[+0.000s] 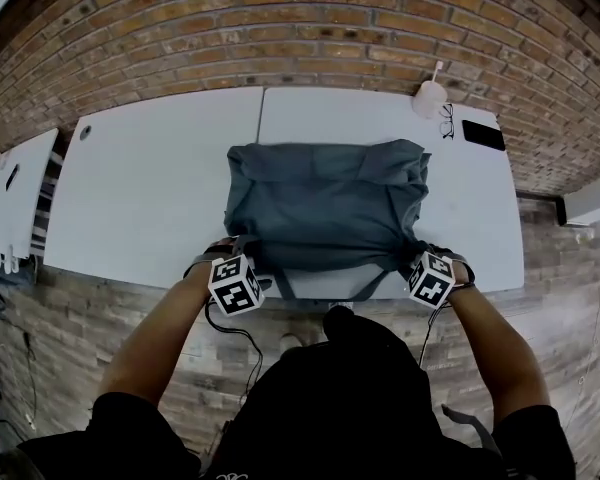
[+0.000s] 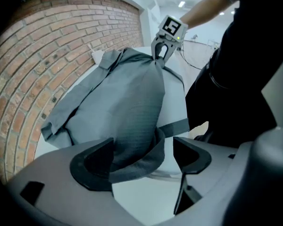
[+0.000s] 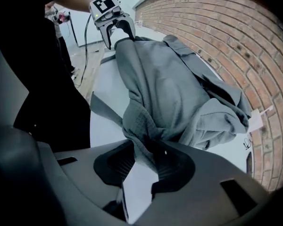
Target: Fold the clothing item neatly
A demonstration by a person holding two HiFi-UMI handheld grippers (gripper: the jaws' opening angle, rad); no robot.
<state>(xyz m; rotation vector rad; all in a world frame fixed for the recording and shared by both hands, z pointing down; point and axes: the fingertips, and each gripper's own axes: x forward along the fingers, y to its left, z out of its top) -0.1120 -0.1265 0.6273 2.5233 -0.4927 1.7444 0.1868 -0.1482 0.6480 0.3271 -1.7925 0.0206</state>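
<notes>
A grey garment (image 1: 325,203) lies spread on a white table (image 1: 140,188) before a brick wall (image 1: 310,28), its near corners at the table's front edge, the right gripper (image 3: 142,166) clamped on one, the left gripper (image 2: 144,161) with jaws wide apart around the other

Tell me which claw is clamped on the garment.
The right claw: its jaws pinch a bunch of the grey garment. The left claw stands wide open, cloth only lying between its jaws.
</notes>
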